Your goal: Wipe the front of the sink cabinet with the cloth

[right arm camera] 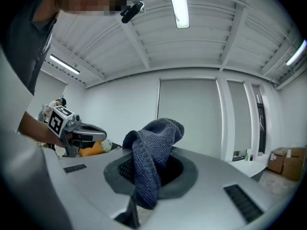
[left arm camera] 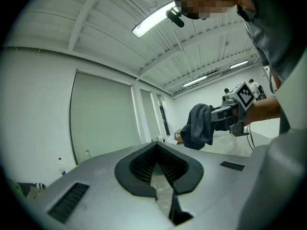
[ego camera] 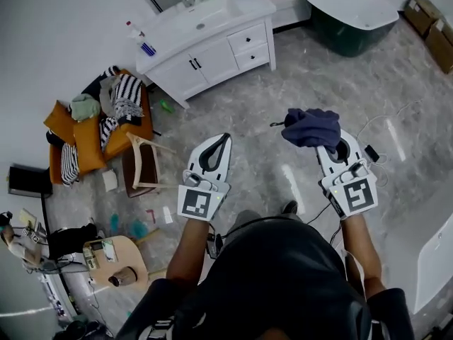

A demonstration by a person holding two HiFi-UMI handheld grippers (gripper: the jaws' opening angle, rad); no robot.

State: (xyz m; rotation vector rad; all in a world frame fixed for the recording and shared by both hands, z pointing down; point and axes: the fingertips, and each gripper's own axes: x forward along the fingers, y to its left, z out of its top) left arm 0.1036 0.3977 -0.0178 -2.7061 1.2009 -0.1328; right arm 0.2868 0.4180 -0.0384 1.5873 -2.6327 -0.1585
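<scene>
The white sink cabinet stands across the room against the far wall, its drawers and doors facing me. My right gripper is held up at waist height, shut on a dark blue cloth that bunches over its tips. In the right gripper view the cloth drapes out of the jaws. My left gripper hovers level with it on the left, shut with nothing in it. The left gripper view shows the cloth hanging from the right gripper. Both grippers are well short of the cabinet.
A dark green bathtub sits to the right of the cabinet, with cardboard boxes beyond. An orange seat piled with clothes and a tipped wooden chair lie at the left. Cables trail on the grey floor at the right.
</scene>
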